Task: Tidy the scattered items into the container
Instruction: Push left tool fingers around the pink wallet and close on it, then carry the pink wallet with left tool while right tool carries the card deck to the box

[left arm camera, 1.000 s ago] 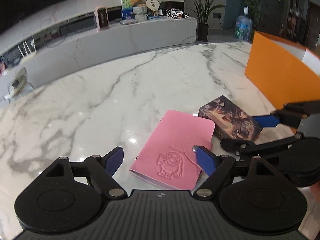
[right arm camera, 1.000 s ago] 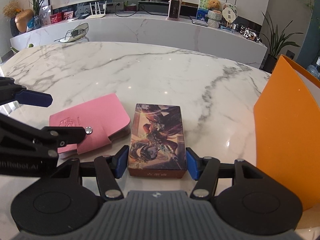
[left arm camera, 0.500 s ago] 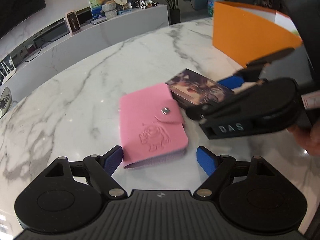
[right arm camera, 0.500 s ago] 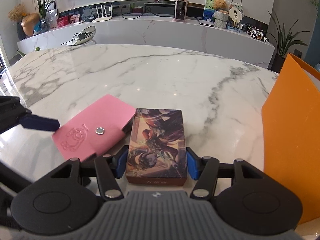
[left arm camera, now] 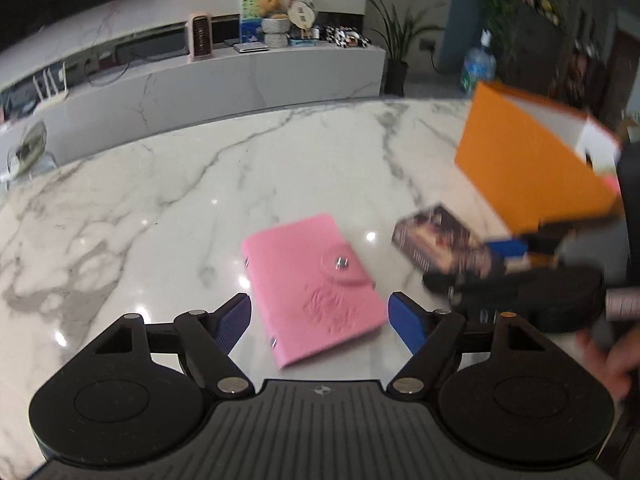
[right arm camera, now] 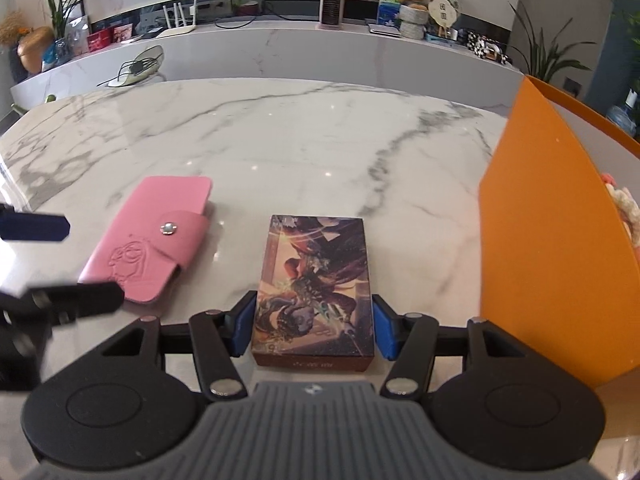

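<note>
A pink snap card holder (left arm camera: 312, 284) lies flat on the marble table, also in the right wrist view (right arm camera: 148, 240). My left gripper (left arm camera: 320, 318) is open, its blue pads on either side of the holder's near end, not touching. A dark illustrated card box (right arm camera: 314, 288) sits between the blue pads of my right gripper (right arm camera: 314, 326), which is shut on it; the box looks lifted and blurred in the left wrist view (left arm camera: 440, 246). The orange container (right arm camera: 548, 248) stands to the right, open at the top; it also shows in the left wrist view (left arm camera: 528, 168).
The marble table (right arm camera: 280, 148) stretches far ahead and left. Something pink and cream (right arm camera: 622, 208) shows inside the container. A long white counter (right arm camera: 280, 48) with a heater, toys and plants stands beyond the table.
My right gripper has lifted the card box off the table beside the container. My left gripper has swung around so the pink holder lies between its open pads.
</note>
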Action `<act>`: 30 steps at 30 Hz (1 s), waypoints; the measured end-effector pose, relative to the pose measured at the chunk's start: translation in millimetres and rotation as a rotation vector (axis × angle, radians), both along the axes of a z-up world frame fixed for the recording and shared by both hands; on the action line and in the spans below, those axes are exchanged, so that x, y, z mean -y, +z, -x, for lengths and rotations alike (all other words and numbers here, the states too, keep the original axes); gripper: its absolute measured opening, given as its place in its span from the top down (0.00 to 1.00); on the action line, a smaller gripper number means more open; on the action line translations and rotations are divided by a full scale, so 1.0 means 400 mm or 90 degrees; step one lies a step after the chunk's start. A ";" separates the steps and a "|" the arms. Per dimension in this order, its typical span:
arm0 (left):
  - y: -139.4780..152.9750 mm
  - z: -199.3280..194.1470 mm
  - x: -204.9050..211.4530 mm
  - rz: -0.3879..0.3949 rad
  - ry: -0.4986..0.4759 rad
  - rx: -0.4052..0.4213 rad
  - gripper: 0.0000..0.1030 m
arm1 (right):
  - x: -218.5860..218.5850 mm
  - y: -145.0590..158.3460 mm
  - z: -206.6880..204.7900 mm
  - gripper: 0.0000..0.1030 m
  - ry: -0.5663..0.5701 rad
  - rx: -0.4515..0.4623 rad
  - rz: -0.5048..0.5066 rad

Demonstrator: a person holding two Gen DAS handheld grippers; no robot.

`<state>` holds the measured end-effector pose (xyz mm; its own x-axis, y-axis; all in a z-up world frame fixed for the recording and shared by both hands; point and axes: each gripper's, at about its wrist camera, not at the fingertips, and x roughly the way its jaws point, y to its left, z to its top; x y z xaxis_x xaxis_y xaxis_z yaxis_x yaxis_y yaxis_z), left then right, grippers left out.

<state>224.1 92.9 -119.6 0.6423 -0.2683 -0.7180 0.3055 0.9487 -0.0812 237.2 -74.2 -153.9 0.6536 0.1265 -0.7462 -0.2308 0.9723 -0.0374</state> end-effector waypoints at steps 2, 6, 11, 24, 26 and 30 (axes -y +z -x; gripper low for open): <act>-0.003 -0.023 0.011 0.010 0.013 -0.011 0.13 | -0.002 -0.001 0.003 0.41 0.001 0.004 0.002; -0.031 -0.058 0.042 -0.014 0.036 -0.037 0.13 | -0.008 -0.003 0.004 0.41 0.009 0.016 0.006; -0.052 -0.075 0.064 -0.043 0.072 -0.032 0.10 | -0.006 -0.007 0.005 0.41 0.012 0.024 -0.004; -0.082 -0.094 0.068 -0.039 0.119 -0.038 0.05 | -0.022 -0.018 -0.001 0.26 0.026 0.045 -0.009; -0.082 -0.091 0.066 -0.036 0.124 -0.033 0.05 | -0.019 -0.020 -0.005 0.24 0.023 0.046 -0.018; -0.082 -0.085 0.062 -0.029 0.127 -0.026 0.06 | -0.019 -0.024 -0.009 0.23 0.023 0.051 -0.025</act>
<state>258.0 68.3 -152.2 0.6498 -0.1050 -0.7528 0.1085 0.9931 -0.0448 240.8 -66.8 -163.6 0.7060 0.1792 -0.6852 -0.2633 0.9645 -0.0190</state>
